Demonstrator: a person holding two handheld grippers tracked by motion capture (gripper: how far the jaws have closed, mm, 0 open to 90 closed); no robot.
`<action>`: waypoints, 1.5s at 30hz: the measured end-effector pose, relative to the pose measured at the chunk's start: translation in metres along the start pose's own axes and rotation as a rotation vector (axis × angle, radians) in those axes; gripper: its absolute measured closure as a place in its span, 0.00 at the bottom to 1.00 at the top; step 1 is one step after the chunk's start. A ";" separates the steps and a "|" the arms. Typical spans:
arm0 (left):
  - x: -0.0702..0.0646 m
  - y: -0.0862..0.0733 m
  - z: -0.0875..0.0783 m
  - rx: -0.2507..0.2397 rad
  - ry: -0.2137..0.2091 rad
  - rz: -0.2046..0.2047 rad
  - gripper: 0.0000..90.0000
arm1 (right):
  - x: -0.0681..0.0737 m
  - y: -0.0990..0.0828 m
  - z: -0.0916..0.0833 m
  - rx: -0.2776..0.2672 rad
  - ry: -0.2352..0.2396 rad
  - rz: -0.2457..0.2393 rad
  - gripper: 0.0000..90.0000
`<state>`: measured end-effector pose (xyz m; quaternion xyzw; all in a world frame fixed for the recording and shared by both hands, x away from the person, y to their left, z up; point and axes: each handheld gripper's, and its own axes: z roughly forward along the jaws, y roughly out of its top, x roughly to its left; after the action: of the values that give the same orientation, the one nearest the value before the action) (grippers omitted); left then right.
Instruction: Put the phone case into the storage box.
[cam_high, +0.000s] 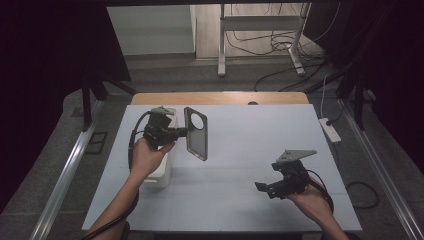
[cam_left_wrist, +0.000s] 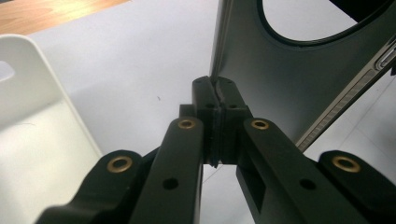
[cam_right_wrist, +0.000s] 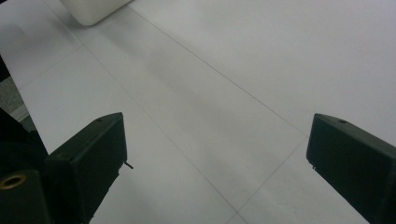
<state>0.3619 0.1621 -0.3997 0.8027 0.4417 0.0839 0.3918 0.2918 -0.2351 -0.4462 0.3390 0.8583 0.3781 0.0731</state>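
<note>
Phone case (cam_high: 195, 133) is pinched by its edge in the left gripper (cam_high: 183, 132), held up at 10 o'clock above the white bin (cam_high: 161, 172). The right gripper (cam_high: 262, 187) is held wide open with nothing in it, at 4 o'clock over the table (cam_high: 250, 135).

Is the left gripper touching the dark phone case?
Touching. In the left gripper view, the left gripper has its jaws shut on the thin edge of the phone case, no gap visible.

The phone case (cam_high: 196, 133) is a dark, thin, rigid shell with a large round camera cut-out near its upper end. It stands on edge in the air, tilted slightly, well above the white surface (cam_high: 240, 150), pinched at one long edge.
</note>
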 end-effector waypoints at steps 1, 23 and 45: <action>0.001 0.001 -0.001 0.000 0.000 -0.005 0.98 | 0.000 -0.001 0.000 0.001 -0.001 -0.003 0.06; 0.025 0.013 -0.025 -0.001 0.066 -0.051 0.98 | -0.008 -0.027 -0.018 0.001 -0.048 0.012 0.00; 0.058 0.012 -0.055 -0.039 0.161 -0.113 0.98 | -0.020 -0.053 -0.046 -0.062 -0.127 0.107 0.00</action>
<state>0.3777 0.2345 -0.3660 0.7595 0.5144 0.1344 0.3747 0.2614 -0.3011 -0.4537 0.4050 0.8205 0.3859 0.1175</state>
